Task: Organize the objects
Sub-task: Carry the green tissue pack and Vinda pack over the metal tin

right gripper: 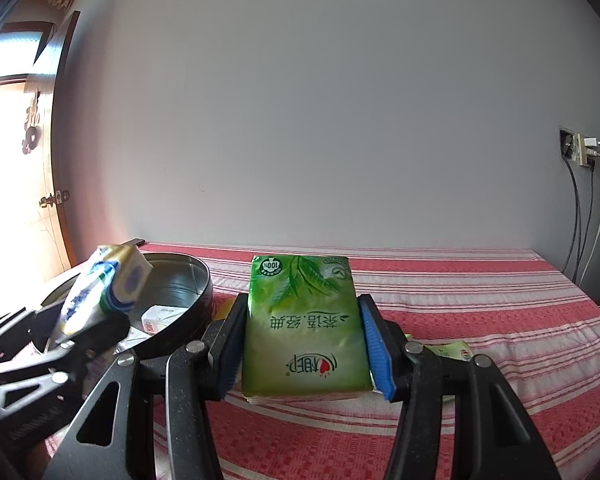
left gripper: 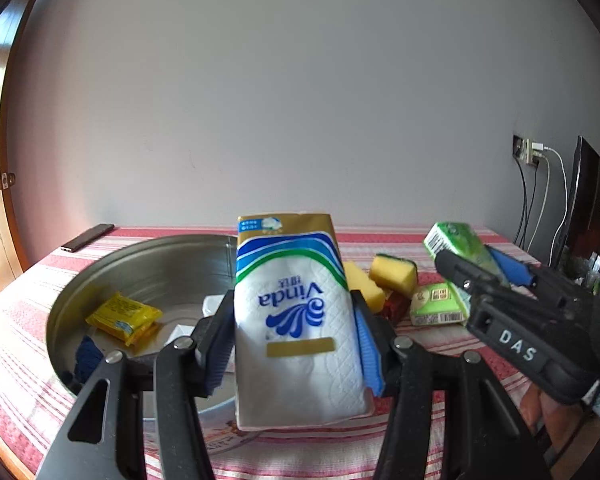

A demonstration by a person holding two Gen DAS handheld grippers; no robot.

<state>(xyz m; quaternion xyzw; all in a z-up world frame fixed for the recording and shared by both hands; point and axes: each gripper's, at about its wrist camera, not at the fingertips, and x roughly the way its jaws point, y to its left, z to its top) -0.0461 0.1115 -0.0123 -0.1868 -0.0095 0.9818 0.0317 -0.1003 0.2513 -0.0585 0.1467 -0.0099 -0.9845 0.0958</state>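
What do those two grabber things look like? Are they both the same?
Yes, both match. The left gripper and right gripper are black, with triangle-shaped cutouts, silver round bolts and ridged blue pads inside the fingers. White letters "DAS" mark the right one's side.

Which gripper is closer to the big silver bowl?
Left. The left gripper, holding a white tissue pack, is right beside the bowl. The right gripper, holding a green pack, is farther off.

Both grippers are black, with silver pivot screws. The left gripper [left gripper: 296,328] and right gripper [right gripper: 306,334] carry ribbed blue pads. White letters "DAS" mark the right gripper's side.
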